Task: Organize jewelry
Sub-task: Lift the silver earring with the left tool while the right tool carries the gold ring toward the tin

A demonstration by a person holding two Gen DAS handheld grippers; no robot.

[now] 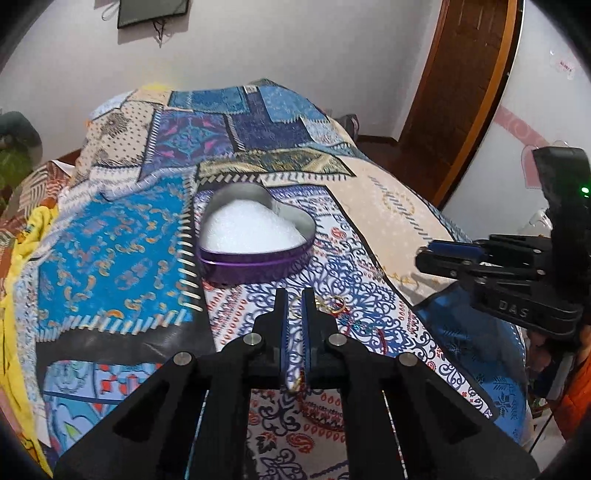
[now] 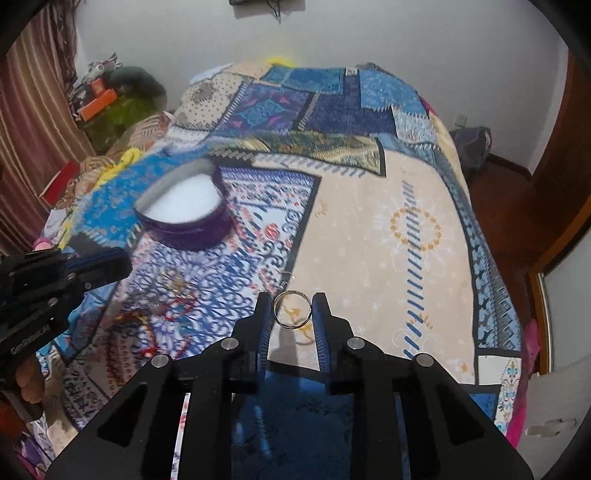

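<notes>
Right hand-held gripper (image 2: 291, 310) pinches thin metal ring (image 2: 291, 309); left hand-held gripper (image 1: 294, 301) nearly together on gold chain (image 1: 295, 384). Purple heart tin (image 1: 255, 236), white foam inside, on patchwork quilt (image 1: 110, 240).

Right wrist view: heart-shaped tin (image 2: 184, 214) and small jewelry pieces (image 2: 176, 286) on the bedspread (image 2: 369, 229) are motion-blurred; the piece types cannot be told. Left wrist view: wall-mounted screen (image 1: 153, 11) cut off by the top edge; the thin gold item (image 1: 295, 314) between the left gripper (image 1: 293, 299) fingers is partly hidden.
</notes>
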